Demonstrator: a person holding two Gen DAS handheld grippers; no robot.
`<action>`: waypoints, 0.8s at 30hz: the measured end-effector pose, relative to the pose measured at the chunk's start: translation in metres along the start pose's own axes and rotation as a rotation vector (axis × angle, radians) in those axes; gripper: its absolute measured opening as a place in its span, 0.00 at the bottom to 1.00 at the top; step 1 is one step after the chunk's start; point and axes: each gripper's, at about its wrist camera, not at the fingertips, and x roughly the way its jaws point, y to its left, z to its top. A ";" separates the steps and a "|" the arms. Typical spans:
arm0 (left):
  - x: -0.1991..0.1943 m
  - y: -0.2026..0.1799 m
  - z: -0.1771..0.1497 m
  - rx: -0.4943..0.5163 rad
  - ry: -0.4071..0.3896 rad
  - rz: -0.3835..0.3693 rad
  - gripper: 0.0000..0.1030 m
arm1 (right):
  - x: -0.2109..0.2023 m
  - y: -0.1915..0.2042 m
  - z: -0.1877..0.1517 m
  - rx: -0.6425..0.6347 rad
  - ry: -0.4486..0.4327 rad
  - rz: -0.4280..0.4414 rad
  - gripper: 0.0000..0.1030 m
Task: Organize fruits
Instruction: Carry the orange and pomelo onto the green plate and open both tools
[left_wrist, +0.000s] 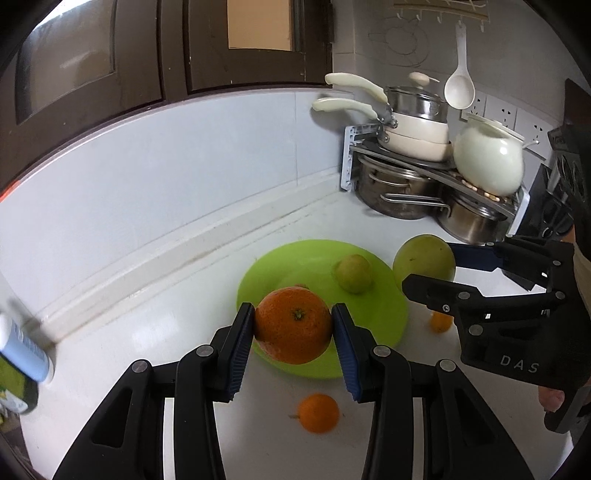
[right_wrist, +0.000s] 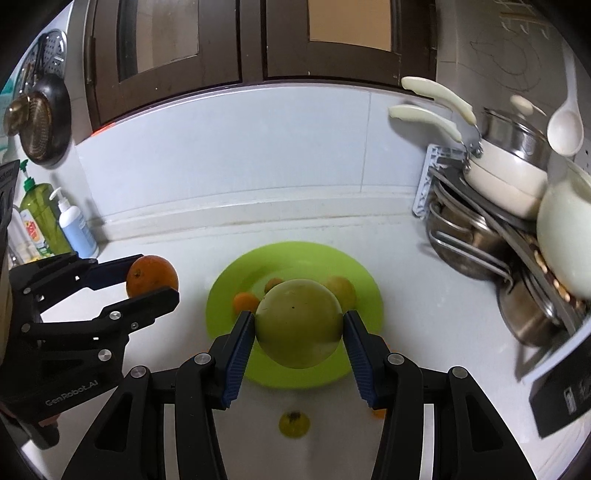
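My left gripper (left_wrist: 293, 325) is shut on a large orange (left_wrist: 293, 325) and holds it above the near edge of a lime-green plate (left_wrist: 295, 262). My right gripper (right_wrist: 299, 328) is shut on a big green round fruit (right_wrist: 298, 326) over the same plate (right_wrist: 229, 280). A small yellow-green fruit (left_wrist: 352, 273) lies on the plate. A small orange (left_wrist: 318, 412) and another (left_wrist: 440, 322) lie on the white counter. In the right wrist view small oranges (right_wrist: 245, 302) and a yellowish fruit (right_wrist: 341, 288) lie on the plate, partly hidden behind the green fruit.
A rack with stacked pots and pans (left_wrist: 413, 162) and a white jar (left_wrist: 487, 158) fills the back right corner. Soap bottles (right_wrist: 55, 221) stand at the left wall. A small yellowish fruit (right_wrist: 293, 424) lies on the counter near me. A dark box (right_wrist: 565, 391) sits at right.
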 end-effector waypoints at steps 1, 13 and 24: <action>0.002 0.002 0.003 0.003 -0.002 0.001 0.41 | 0.002 0.001 0.003 -0.006 0.000 0.000 0.48; 0.057 0.026 0.027 0.035 0.034 -0.012 0.41 | 0.054 -0.004 0.043 -0.036 0.035 0.002 0.48; 0.121 0.042 0.026 0.066 0.114 -0.052 0.41 | 0.121 -0.016 0.059 -0.055 0.130 -0.007 0.48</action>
